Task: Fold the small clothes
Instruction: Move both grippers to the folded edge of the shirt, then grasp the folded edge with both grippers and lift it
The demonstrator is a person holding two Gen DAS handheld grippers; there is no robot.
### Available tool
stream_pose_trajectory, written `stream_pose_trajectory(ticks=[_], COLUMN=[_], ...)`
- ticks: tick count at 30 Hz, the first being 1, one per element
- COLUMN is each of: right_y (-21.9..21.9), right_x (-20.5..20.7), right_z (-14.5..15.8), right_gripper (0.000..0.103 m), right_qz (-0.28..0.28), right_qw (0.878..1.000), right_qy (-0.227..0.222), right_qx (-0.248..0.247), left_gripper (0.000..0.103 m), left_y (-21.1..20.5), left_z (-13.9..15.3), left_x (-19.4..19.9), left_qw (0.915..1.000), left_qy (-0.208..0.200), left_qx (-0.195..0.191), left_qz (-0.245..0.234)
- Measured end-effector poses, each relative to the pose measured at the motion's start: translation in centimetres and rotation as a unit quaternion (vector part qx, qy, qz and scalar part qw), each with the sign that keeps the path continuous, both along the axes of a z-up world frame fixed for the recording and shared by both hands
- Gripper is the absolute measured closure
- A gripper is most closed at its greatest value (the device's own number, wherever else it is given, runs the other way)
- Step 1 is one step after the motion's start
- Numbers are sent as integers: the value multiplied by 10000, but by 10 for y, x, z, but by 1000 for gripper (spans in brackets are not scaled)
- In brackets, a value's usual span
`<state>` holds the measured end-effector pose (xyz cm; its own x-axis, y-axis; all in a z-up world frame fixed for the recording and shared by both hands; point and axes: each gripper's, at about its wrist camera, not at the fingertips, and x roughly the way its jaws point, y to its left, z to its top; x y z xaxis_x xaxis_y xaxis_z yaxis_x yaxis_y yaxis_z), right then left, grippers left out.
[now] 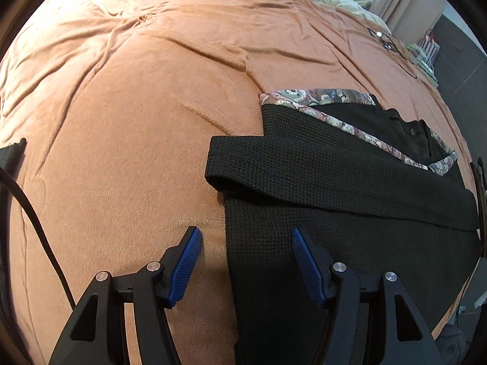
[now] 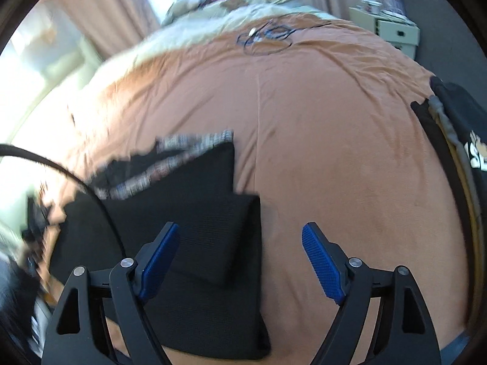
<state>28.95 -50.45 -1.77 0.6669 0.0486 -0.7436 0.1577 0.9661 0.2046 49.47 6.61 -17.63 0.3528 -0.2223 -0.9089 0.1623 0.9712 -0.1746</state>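
Note:
A black knit garment (image 1: 319, 200) with a floral-trimmed collar (image 1: 319, 97) lies on the orange blanket (image 1: 137, 121), one sleeve folded across its body. My left gripper (image 1: 245, 240) is open and empty, hovering over the garment's left edge. In the right wrist view the same garment (image 2: 194, 213) lies low and left, with a sleeve folded in over its right side. My right gripper (image 2: 240, 237) is open and empty above the garment's right edge. The view is blurred.
The orange blanket (image 2: 334, 152) covers a bed. A tangle of cables (image 2: 268, 35) lies far back on it, with pale bedding (image 2: 243, 6) beyond. A white drawer unit (image 2: 392, 27) stands at the far right. A black cable (image 1: 33, 222) crosses the left.

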Motion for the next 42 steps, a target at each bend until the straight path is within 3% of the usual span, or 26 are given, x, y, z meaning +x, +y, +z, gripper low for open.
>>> stream_pose_trajectory(ticks=[7,13,16,22,29,34,38,42], right_y=[32,62,68,71,73,64,53,49], right_x=[6,40,67,116,180,213,217,194], right_z=[-23,-42,-52,-49,-45,-35,-19,-10], right_gripper=[21,21,21,21,21,22,22,21], right_qz=[529,1050,1039,856,617,106,-257,-123], right_qw=[9930,9764,9688,9685,9672,9782,9869,9904], right_qy=[807,1400,1578,1469,1284,859,402,218], right_qx=[-683,-1265,-1602,-1819,-2103,-1885,-1544,-1358], left_gripper=[39,39,39,39,39,39,39,40], left_y=[1,-9,-13,-23,-28,-29,-23,-18], left_z=[-1,-3,-4,-4,-5,-2,2,9], left_x=[1,14,25,48,74,89,99,93], left_qw=[10000,9995,9989,9971,9967,9963,9974,9973], left_qy=[17,-66,-98,-208,-333,-498,-563,-669], left_qx=[68,277,403,664,703,670,434,274], left_qz=[-52,-155,-220,-294,-240,-181,85,115])
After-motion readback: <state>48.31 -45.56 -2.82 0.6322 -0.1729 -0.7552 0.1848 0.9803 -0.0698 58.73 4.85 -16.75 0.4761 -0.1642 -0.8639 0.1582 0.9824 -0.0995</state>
